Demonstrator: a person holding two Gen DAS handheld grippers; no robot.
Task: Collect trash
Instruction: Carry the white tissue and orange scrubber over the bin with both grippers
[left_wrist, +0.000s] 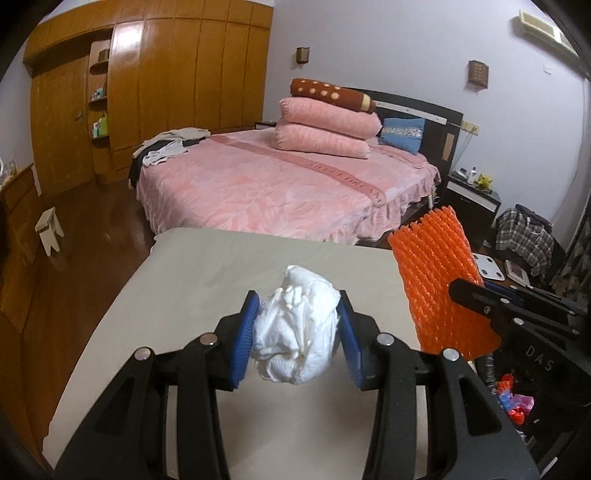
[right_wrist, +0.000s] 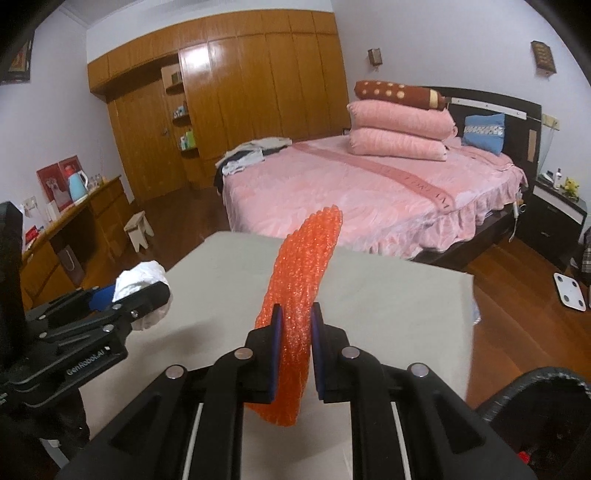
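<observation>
My left gripper (left_wrist: 297, 325) is shut on a crumpled white tissue (left_wrist: 295, 332), held between its blue pads above the beige table (left_wrist: 192, 273). In the right wrist view that same left gripper (right_wrist: 136, 295) appears at the left with the white tissue (right_wrist: 138, 275) bulging out of it. An orange foam net (right_wrist: 301, 295) stands up between the blue pads of my right gripper (right_wrist: 296, 328), which is shut on it over the table (right_wrist: 388, 302). The left wrist view shows the orange net (left_wrist: 439, 280) at the right, pinched by the right gripper (left_wrist: 476, 299).
A pink bed (right_wrist: 354, 192) with stacked pillows lies beyond the table. A black bin (right_wrist: 543, 391) opens at the lower right, with coloured scraps (left_wrist: 513, 398) visible inside. A white stool (left_wrist: 50, 229), a wooden desk (right_wrist: 74, 221) and a white scale (right_wrist: 570, 290) stand on the wooden floor.
</observation>
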